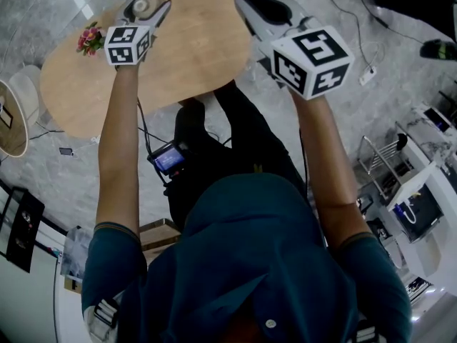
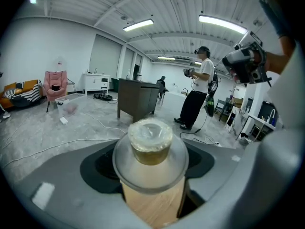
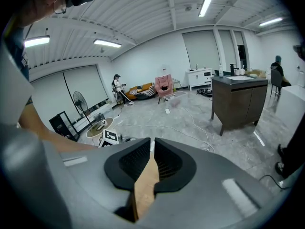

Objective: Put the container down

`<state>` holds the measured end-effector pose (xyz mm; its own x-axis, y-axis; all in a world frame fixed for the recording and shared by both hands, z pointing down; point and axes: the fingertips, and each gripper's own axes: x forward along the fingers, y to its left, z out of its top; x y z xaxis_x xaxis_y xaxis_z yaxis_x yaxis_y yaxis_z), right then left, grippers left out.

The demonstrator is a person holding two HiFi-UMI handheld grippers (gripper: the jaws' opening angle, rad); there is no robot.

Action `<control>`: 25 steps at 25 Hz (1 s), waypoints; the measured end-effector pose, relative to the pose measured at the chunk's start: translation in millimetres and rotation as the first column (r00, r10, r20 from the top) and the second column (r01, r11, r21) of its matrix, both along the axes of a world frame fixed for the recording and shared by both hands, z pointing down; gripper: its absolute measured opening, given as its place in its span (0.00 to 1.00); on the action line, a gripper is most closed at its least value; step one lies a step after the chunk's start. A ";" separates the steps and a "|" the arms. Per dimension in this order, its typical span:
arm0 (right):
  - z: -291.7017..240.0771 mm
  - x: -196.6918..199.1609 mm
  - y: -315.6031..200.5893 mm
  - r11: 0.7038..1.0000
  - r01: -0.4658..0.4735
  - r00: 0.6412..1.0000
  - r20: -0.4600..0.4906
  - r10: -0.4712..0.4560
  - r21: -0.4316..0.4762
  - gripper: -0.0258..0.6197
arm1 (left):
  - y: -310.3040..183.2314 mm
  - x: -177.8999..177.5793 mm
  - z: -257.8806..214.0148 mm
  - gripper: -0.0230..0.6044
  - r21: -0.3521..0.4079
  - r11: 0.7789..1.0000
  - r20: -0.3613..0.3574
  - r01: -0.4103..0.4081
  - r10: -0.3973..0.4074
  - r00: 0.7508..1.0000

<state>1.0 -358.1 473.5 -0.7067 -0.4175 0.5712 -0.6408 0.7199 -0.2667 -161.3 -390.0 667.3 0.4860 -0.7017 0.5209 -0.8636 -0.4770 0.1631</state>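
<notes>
My left gripper (image 1: 150, 11) is shut on a small clear container (image 1: 140, 6) with a round lid, held above the far part of the oval wooden table (image 1: 193, 56). In the left gripper view the container (image 2: 150, 144) stands upright between the grey jaws. It holds something brownish under a wrapped top, and a wide clear lid rim rings it. My right gripper (image 1: 251, 7) hovers over the table's far right edge. Its jaws are shut with nothing between them, and only a strip of table wood shows through the slit of the right gripper (image 3: 151, 152).
A bunch of pink flowers (image 1: 90, 38) lies at the table's left end. A small round side table (image 1: 10, 123) stands at the far left. Cables (image 1: 357, 20) run over the grey floor. A dark cabinet (image 2: 137, 98) and a standing person (image 2: 196, 92) are across the room.
</notes>
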 end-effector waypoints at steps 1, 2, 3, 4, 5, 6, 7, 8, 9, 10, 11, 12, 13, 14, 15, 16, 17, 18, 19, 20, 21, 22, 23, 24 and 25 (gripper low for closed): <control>3.3 0.5 0.1 1.000 -0.001 1.000 -0.002 0.000 -0.004 0.06 | -0.8 -0.1 6.0 0.56 -0.004 1.000 0.004 -0.004 0.004 1.000; 6.3 1.0 0.1 1.000 -0.001 1.000 -0.005 0.001 -0.008 0.06 | -1.8 -0.3 11.7 0.56 -0.008 1.000 0.008 -0.007 0.007 1.000; 9.1 1.9 0.3 1.000 -0.002 1.000 -0.007 0.002 -0.012 0.06 | -2.7 -0.4 17.4 0.56 -0.013 1.000 0.012 -0.008 0.008 1.000; 12.0 3.0 0.6 1.000 -0.003 1.000 -0.008 0.003 -0.016 0.06 | -3.6 -0.5 23.4 0.56 -0.020 1.000 0.018 -0.008 0.008 1.000; 15.1 4.2 0.9 1.000 -0.004 1.000 -0.011 0.004 -0.020 0.06 | -4.3 -0.5 29.7 0.56 -0.029 1.000 0.025 -0.007 0.008 1.000; 18.5 5.1 1.0 1.000 -0.005 1.000 -0.013 0.005 -0.025 0.06 | -5.0 -0.8 36.3 0.56 -0.038 0.999 0.031 -0.007 0.008 0.999; 22.0 5.6 0.8 1.000 -0.006 1.000 -0.016 0.005 -0.030 0.06 | -5.7 -1.4 43.1 0.56 -0.047 0.999 0.037 -0.006 0.008 0.999; 25.5 6.0 0.6 0.999 -0.006 1.000 -0.019 0.005 -0.033 0.06 | -6.5 -1.9 49.9 0.56 -0.055 0.998 0.041 -0.005 0.007 0.999; 28.8 6.5 0.1 0.999 -0.006 1.000 -0.021 0.005 -0.036 0.06 | -7.2 -2.1 56.3 0.56 -0.062 0.998 0.045 -0.004 0.007 0.999; 31.5 7.2 -0.2 0.999 -0.005 1.000 -0.023 0.004 -0.039 0.06 | -7.5 -1.9 62.4 0.56 -0.070 0.998 0.049 -0.001 0.005 0.999; 34.0 8.1 -0.3 0.999 -0.005 1.000 -0.024 0.004 -0.043 0.06 | -7.0 -1.6 68.2 0.56 -0.079 0.997 0.053 0.001 0.003 0.999; 36.4 9.0 -0.2 0.999 -0.005 1.000 -0.024 0.004 -0.048 0.06 | -6.1 -1.2 73.9 0.56 -0.089 0.996 0.057 0.002 0.003 0.998; 39.0 10.0 -0.3 0.999 -0.007 1.000 -0.025 0.006 -0.052 0.06 | -5.6 -0.6 79.6 0.56 -0.098 0.995 0.061 0.002 0.004 0.998; 41.7 11.2 -0.8 0.998 -0.009 1.000 -0.026 0.007 -0.056 0.06 | -5.6 0.2 85.2 0.56 -0.106 0.994 0.064 0.001 0.006 0.998; 44.4 12.2 -1.3 0.998 -0.010 1.000 -0.028 0.008 -0.059 0.06 | -5.9 1.2 90.4 0.56 -0.112 0.994 0.067 -0.001 0.009 0.998; 47.0 13.0 -1.4 0.998 -0.011 1.000 -0.029 0.009 -0.062 0.06 | -5.7 1.9 95.3 0.56 -0.119 0.993 0.070 -0.003 0.011 0.997; 49.6 13.7 -1.2 0.998 -0.011 0.999 -0.030 0.009 -0.065 0.06 | -5.2 2.5 100.0 0.56 -0.125 0.992 0.074 -0.004 0.014 0.997; 52.2 14.5 -0.9 0.998 -0.012 0.999 -0.032 0.010 -0.069 0.06 | -4.9 3.2 104.6 0.56 -0.131 0.991 0.077 -0.006 0.016 0.997; 55.1 15.3 -0.7 0.997 -0.012 0.999 -0.034 0.009 -0.072 0.06 | -4.9 3.9 109.4 0.56 -0.136 0.991 0.080 -0.007 0.018 0.997; 58.4 15.9 -0.5 0.997 -0.011 0.999 -0.037 0.008 -0.076 0.06 | -5.1 4.3 114.5 0.56 -0.141 0.990 0.083 -0.007 0.019 0.996; 62.1 16.2 -0.1 0.997 -0.011 0.999 -0.040 0.008 -0.081 0.06 | -4.8 4.1 119.8 0.56 -0.147 0.989 0.086 -0.006 0.019 0.996; 65.8 16.2 0.7 0.996 -0.011 0.999 -0.043 0.008 -0.087 0.06 | -3.5 3.4 125.2 0.56 -0.155 0.988 0.089 -0.005 0.019 0.996; 69.3 16.3 2.0 0.995 -0.013 0.999 -0.045 0.009 -0.095 0.06 | -1.7 2.2 130.1 0.56 -0.164 0.986 0.093 -0.004 0.019 0.995; 72.2 16.9 2.8 0.995 -0.014 0.999 -0.045 0.010 -0.102 0.06 | -0.3 1.2 134.1 0.56 -0.172 0.985 0.097 -0.003 0.020 0.995; 74.2 17.9 2.8 0.994 -0.015 0.999 -0.046 0.010 -0.106 0.06 | -0.3 0.8 136.9 0.56 -0.178 0.984 0.101 -0.002 0.020 0.995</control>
<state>18.9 -355.3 547.7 -0.6742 -0.3612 0.6442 -0.6628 0.6806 -0.3122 -160.4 -390.2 804.2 0.4313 -0.5888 0.6836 -0.8749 -0.4580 0.1575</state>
